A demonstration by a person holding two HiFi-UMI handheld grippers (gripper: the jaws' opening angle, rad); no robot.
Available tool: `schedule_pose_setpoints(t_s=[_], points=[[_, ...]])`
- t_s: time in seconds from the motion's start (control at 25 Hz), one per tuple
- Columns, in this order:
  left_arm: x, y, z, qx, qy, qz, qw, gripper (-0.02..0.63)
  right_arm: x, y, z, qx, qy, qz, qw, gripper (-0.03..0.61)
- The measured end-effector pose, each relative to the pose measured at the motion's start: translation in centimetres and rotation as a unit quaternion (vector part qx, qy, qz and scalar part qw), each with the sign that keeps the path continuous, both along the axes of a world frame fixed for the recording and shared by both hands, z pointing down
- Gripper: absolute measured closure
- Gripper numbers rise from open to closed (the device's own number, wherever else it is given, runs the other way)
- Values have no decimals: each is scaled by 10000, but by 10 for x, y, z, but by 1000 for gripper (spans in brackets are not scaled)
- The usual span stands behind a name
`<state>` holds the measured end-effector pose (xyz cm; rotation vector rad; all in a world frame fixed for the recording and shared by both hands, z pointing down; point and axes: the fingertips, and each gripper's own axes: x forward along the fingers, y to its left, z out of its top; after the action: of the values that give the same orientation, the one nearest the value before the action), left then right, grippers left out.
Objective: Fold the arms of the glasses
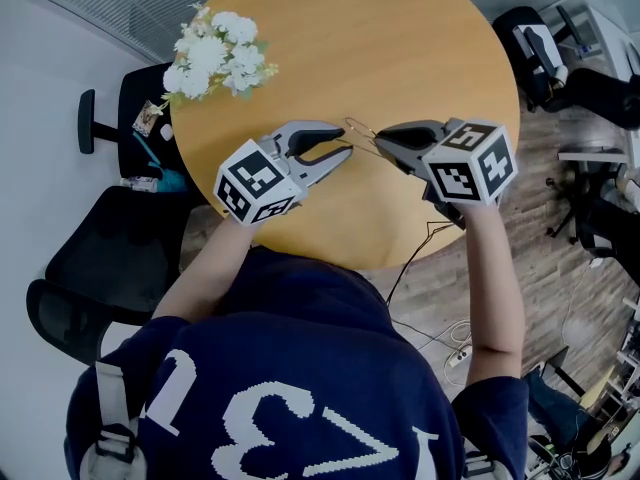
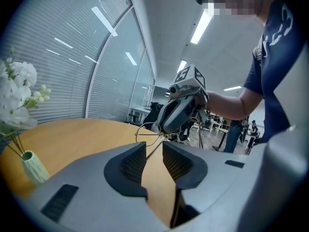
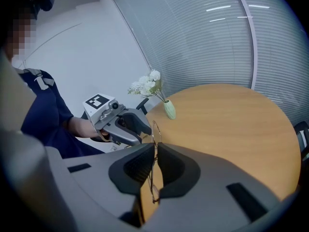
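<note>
1. Dark blue shirt on the person is filling the bottom of the head view, closest to the camera.
2. Both of the person's arms are reaching out over the round wooden worktop.
3. The left hand-held gripper is pointing across at the right one. Its jaws are standing wide apart, released, and they are not squeezing anything.
4. One thin arm of the glasses is pointing toward the gap between the left pads, but the pads are not pressing on it.
5. The right hand-held gripper is clenching the thin wire frame of the glasses. Its jaws are nearly together on the wire.
6. In the right gripper view, a round wire ring of the glasses is sticking up just above the jaws.
7. The glasses are hanging in the air above the worktop, right between the two gripper tips and near the edge closest to the person.
8. White flowers are standing in a pale green vase on the far left side of the worktop, well apart from the glasses.
9. A black chair is sitting on the floor beside the worktop, at the left of the head view.
</note>
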<state>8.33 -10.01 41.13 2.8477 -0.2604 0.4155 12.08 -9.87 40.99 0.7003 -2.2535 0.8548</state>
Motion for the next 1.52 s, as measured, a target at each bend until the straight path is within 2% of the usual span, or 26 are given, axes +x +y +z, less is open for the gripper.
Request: schedule_pose_setpoints(t_s=[0.32,0.52,0.64,0.8,1.0,1.2,1.28,1.32,1.52], points=[[-26,-18,5,-185,20,-514,9985,500,-21,12,7,-423,-272,-334,9982,540],[-34,-21,0,-117,56,-592,9982,511,-23,3,7,-358,-298,-205,9987,540],[-38,-17,6,12,-158,-497,9986,511,-21,-2,3,-327,-343,-148,9988,540],[-38,-22,15,-125,-220,-643,9976,511,-26,0,-2,-369,-501,-228,9978,540],[-37,-26,15,-129,-186,-688,9974,511,-21,-7,0,-293,-430,-148,9985,540],[-49,-30,16,-242,-105,-894,9956,519,-4,-21,25,-20,179,-46,9998,540],[-56,-31,16,-346,8,-1008,9943,578,-1,-25,44,48,370,-7,9993,540],[-59,-31,15,-404,81,-1079,9933,585,0,-27,54,104,455,14,9989,540],[-74,-36,18,-557,172,-1350,9891,592,-1,-29,103,662,1201,-36,9905,540]])
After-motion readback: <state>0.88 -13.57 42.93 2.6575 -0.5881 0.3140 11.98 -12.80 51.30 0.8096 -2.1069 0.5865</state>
